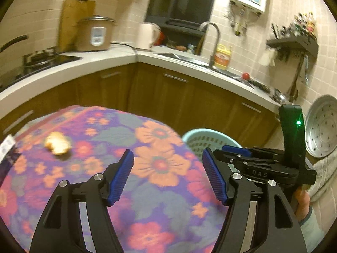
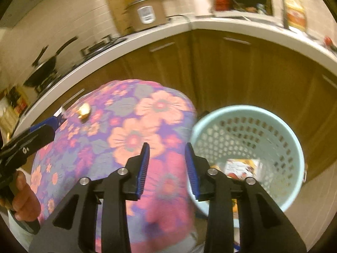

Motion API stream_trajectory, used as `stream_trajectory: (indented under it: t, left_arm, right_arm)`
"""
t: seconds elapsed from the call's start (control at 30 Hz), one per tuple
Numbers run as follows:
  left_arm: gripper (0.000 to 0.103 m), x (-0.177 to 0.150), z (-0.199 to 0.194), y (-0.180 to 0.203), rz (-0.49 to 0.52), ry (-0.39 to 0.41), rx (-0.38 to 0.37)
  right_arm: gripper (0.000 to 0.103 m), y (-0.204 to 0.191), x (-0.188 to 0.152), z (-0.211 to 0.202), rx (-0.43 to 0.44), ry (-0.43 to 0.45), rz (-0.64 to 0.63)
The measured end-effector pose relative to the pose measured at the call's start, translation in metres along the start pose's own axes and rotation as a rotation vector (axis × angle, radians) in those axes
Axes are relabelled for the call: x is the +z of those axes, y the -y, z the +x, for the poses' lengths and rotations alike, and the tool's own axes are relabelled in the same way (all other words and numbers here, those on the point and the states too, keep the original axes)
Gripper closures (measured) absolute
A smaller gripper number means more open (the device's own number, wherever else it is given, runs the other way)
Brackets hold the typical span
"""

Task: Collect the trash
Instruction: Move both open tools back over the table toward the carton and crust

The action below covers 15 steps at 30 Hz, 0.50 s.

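Observation:
A yellowish scrap of trash [image 1: 58,143] lies on the flowered tablecloth [image 1: 160,164], far left of my left gripper [image 1: 168,160], which is open and empty above the cloth. The scrap also shows in the right wrist view [image 2: 84,110]. A pale blue perforated trash basket [image 2: 248,154] stands right of the table, with wrappers [image 2: 242,167] at its bottom. My right gripper [image 2: 167,154] is open and empty, over the table's right edge beside the basket rim. The basket [image 1: 207,141] and right gripper body [image 1: 263,162] show in the left wrist view.
A white kitchen counter [image 1: 118,60] curves behind the table, with a rice cooker [image 1: 94,34], kettle [image 1: 146,35], sink tap [image 1: 212,42] and stove pans [image 2: 45,67]. Brown cabinets [image 1: 168,92] stand below. A packet edge [image 1: 6,147] lies at the table's left. A metal steamer tray [image 1: 322,126] leans at right.

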<state>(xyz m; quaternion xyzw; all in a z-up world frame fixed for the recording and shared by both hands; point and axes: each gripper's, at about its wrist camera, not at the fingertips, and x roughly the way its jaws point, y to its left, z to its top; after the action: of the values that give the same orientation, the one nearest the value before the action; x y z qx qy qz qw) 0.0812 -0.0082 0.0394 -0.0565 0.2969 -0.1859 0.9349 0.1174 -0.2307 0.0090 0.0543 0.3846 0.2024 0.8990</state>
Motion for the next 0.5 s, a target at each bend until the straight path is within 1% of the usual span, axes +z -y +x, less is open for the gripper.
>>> stream_trajectory:
  t: [0.07,0.17,0.23,0.27,0.3,0.37,0.43,0.5]
  left_arm:
    - [0.035,-0.001,-0.014,-0.02,-0.017,0.014,0.025]
    - [0.035,-0.001,-0.032,-0.049,-0.035,0.029,0.069]
    - [0.03,-0.001,-0.043,-0.068,-0.047,0.043,0.108]
    - [0.026,-0.001,-0.051,-0.08,-0.053,0.057,0.144]
    - [0.021,-0.001,-0.057,-0.09,-0.057,0.067,0.169]
    - [0.018,-0.003,-0.071,-0.115,-0.081,0.086,0.229]
    - [0.017,-0.006,-0.081,-0.138,-0.106,0.094,0.281]
    - [0.014,-0.009,-0.091,-0.163,-0.12,0.102,0.372]
  right_arm:
    - [0.057,-0.02,0.006,0.002,-0.001,0.009,-0.041]
    - [0.056,-0.046,0.015,0.007,0.012,0.014,-0.086]
    - [0.048,-0.068,0.022,0.013,0.02,0.019,-0.117]
    - [0.04,-0.075,0.024,0.015,0.02,0.024,-0.126]
    - [0.037,-0.087,0.028,0.019,0.022,0.032,-0.143]
    - [0.037,-0.105,0.034,0.027,0.035,0.032,-0.179]
    - [0.037,-0.128,0.038,0.036,0.047,0.037,-0.217]
    - [0.035,-0.148,0.042,0.048,0.074,0.047,-0.24]
